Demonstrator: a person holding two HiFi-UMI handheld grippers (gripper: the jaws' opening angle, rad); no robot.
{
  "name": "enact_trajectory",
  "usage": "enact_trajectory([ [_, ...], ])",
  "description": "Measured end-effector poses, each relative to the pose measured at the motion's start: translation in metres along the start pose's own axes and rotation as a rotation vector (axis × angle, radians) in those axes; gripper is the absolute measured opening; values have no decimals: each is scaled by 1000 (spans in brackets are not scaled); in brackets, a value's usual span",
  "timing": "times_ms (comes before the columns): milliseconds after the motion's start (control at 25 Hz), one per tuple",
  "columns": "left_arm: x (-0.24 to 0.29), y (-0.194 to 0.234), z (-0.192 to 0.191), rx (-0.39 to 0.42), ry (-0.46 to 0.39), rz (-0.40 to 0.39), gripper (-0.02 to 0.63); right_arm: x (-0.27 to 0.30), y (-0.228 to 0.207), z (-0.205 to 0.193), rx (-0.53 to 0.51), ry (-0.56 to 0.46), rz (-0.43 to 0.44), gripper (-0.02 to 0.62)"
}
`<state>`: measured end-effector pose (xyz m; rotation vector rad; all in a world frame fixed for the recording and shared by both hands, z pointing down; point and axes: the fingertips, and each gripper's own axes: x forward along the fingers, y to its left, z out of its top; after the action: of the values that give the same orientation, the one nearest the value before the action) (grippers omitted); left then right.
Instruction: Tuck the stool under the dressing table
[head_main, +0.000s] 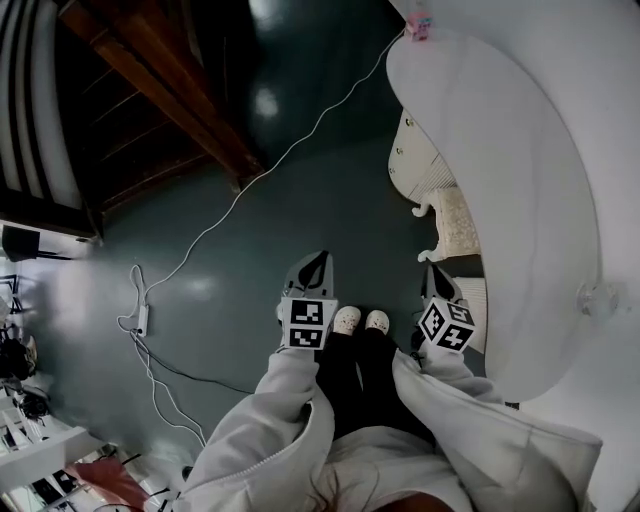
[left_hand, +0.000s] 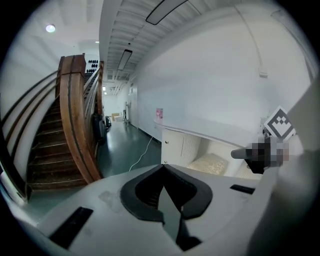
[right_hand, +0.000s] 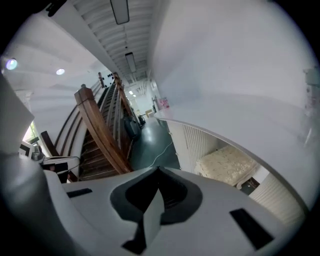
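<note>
Stool (head_main: 452, 222): cream textured cushion on curled white legs, under the bench, at one o'clock from the right tongs (head_main: 434, 272).
Bench (head_main: 500, 170): smooth white curved top, ribbed front.
Left tongs (head_main: 318, 262), right tongs: pressed together, empty.

Left gripper (head_main: 320, 258) and right gripper (head_main: 433, 270) are side by side, both noses toward twelve o'clock and tipped downward, jaws pressed fully together.
</note>
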<state>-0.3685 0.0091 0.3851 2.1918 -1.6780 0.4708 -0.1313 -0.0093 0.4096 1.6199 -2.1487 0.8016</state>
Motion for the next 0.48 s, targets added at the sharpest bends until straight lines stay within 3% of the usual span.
enact_trajectory([
  [480,-62,8,36,-37,-92,43,15,-46,73,72,-202,-162,142,51],
])
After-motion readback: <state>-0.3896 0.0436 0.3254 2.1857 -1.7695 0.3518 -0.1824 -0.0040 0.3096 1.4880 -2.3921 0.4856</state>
